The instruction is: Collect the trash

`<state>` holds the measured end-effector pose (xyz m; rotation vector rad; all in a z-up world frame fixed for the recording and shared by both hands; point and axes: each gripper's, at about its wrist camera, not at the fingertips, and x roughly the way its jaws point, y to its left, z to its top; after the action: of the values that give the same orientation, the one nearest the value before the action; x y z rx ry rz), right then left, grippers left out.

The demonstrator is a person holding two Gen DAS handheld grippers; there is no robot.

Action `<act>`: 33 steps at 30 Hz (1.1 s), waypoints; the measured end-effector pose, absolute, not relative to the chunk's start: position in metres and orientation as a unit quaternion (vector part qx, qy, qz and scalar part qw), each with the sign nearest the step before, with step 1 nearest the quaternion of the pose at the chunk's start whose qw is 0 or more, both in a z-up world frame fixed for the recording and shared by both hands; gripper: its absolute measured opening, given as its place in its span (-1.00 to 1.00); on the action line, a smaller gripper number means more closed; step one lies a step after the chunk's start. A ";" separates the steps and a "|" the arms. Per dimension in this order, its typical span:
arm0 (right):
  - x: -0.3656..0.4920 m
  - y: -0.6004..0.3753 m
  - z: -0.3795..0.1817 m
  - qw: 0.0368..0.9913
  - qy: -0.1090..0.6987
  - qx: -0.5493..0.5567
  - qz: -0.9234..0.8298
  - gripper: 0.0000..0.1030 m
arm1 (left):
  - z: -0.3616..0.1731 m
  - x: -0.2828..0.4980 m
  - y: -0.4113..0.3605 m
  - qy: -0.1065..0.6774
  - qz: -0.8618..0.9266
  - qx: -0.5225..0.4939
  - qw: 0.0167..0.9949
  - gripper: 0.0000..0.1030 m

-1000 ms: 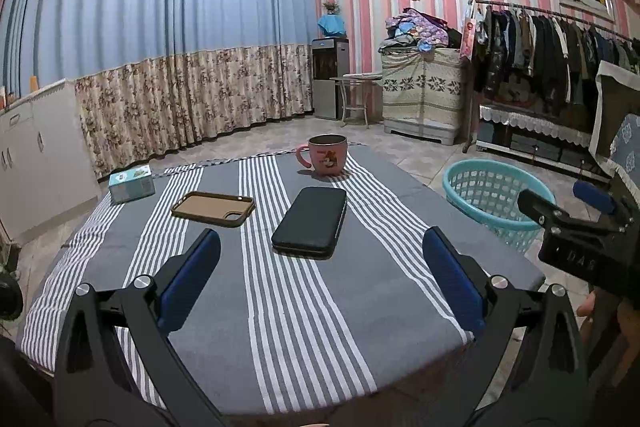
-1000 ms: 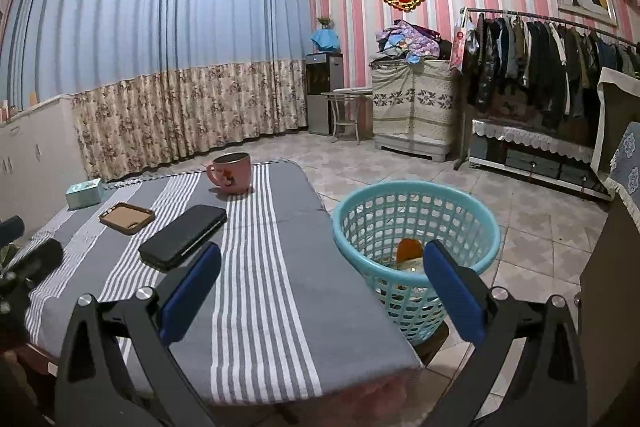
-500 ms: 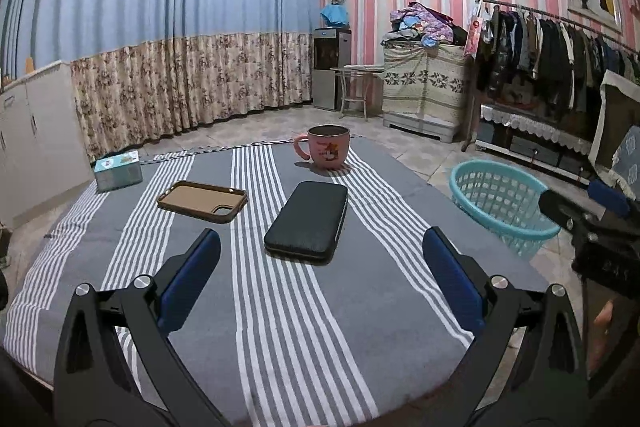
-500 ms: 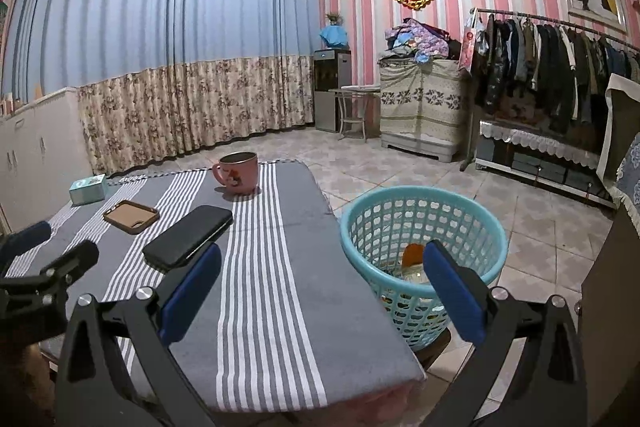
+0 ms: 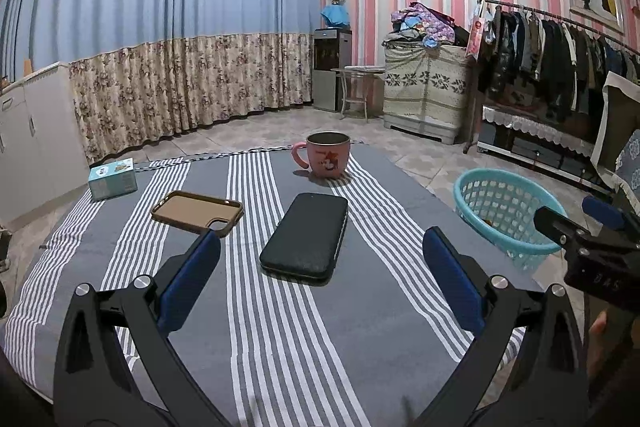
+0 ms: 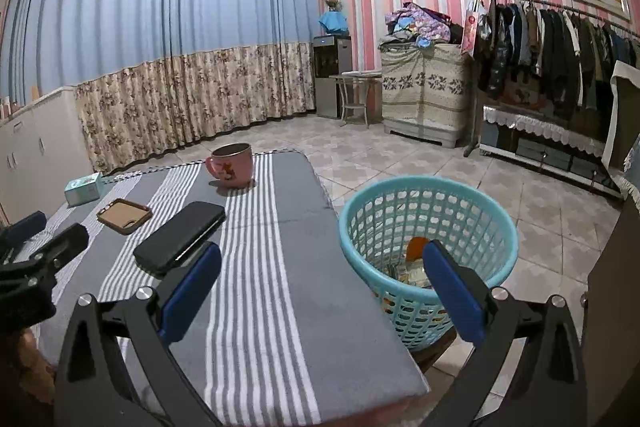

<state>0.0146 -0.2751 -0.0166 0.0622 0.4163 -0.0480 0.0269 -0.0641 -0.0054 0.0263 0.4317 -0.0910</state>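
Both jaws are spread, nothing gripped, left gripper [image 5: 320, 263] and right gripper [image 6: 322, 273]; trash is seen in the turquoise plastic basket [image 6: 428, 223]; no further trash seems left on the grey striped tablecloth [image 5: 280, 327]; collecting is judged nearly finished.

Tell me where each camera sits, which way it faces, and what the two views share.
Left wrist: on the left gripper, open over the striped table, facing the black phone; the right gripper shows at right.
Right wrist: on the right gripper, open at the table's right edge, facing the blue basket; the left gripper shows at left.
Shared: pink mug, phone case, basket.
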 end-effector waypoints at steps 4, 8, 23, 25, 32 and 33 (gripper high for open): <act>0.014 -0.276 -0.017 0.979 0.200 0.024 -0.031 0.91 | -0.007 0.023 -0.068 0.215 -0.050 0.021 0.975 0.90; 0.010 -0.279 -0.014 0.981 0.190 0.027 -0.039 0.92 | -0.006 0.020 -0.067 0.212 -0.048 0.021 0.976 0.90; 0.008 -0.277 -0.012 0.981 0.186 0.021 -0.049 0.92 | 0.001 0.014 -0.067 0.199 -0.048 0.021 0.979 0.90; 0.007 -0.277 -0.012 0.981 0.186 0.021 -0.048 0.92 | 0.001 0.013 -0.067 0.199 -0.048 0.017 0.979 0.90; 0.007 -0.277 -0.011 0.981 0.185 0.021 -0.048 0.92 | 0.001 0.012 -0.067 0.199 -0.047 0.017 0.979 0.90; 0.007 -0.277 -0.011 0.981 0.184 0.020 -0.049 0.92 | 0.001 0.012 -0.067 0.197 -0.047 0.019 0.979 0.90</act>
<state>0.0074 -0.2767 -0.0112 0.0400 0.3713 -0.0980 0.0122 -0.0675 0.0014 0.0391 0.3972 -0.0949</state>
